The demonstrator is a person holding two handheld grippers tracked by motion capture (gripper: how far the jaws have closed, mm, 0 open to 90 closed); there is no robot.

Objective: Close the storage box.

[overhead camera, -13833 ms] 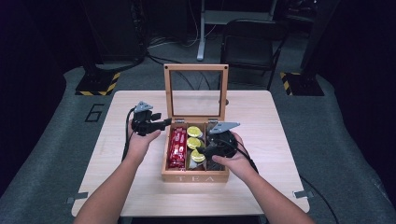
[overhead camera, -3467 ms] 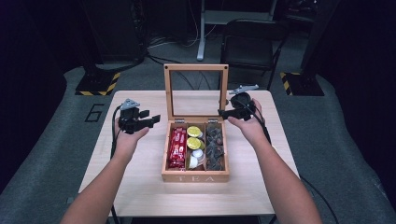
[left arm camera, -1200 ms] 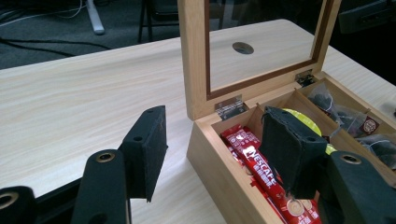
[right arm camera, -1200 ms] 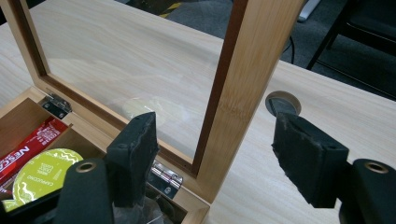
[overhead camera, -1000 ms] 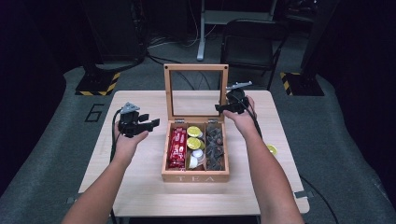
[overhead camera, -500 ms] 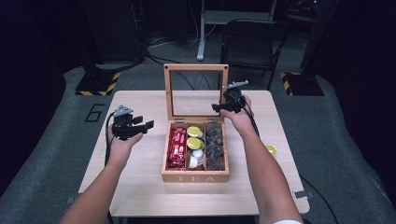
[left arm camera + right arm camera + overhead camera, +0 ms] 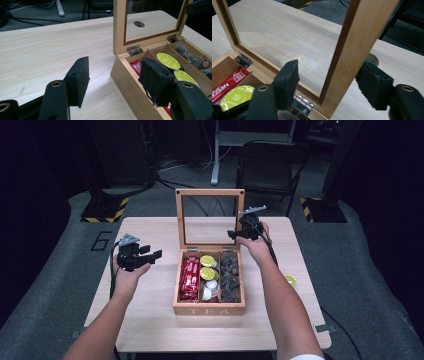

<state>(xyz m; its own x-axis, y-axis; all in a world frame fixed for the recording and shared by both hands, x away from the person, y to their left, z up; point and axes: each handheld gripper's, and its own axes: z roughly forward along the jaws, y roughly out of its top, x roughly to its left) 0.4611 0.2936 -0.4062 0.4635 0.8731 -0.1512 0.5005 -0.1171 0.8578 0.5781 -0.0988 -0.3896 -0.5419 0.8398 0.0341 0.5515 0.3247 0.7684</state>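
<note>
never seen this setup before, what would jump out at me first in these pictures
The wooden tea box at the table's middle, its glass lid standing upright, with red sachets, green-topped capsules and dark tea bags in its compartments. The right tongs straddle the lid's side rail, jaws just closing. The left tongs hang open left of the box.

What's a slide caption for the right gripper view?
Right gripper closing, jaws straddling the open tea box lid's wooden side rail, not yet clamped.

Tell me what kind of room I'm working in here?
Probably a lab or recording studio rather than a home. A bare wooden table stands on grey carpet, with hazard-striped stand bases, loose cables and a folding chair behind it, all in dim surroundings.
</note>
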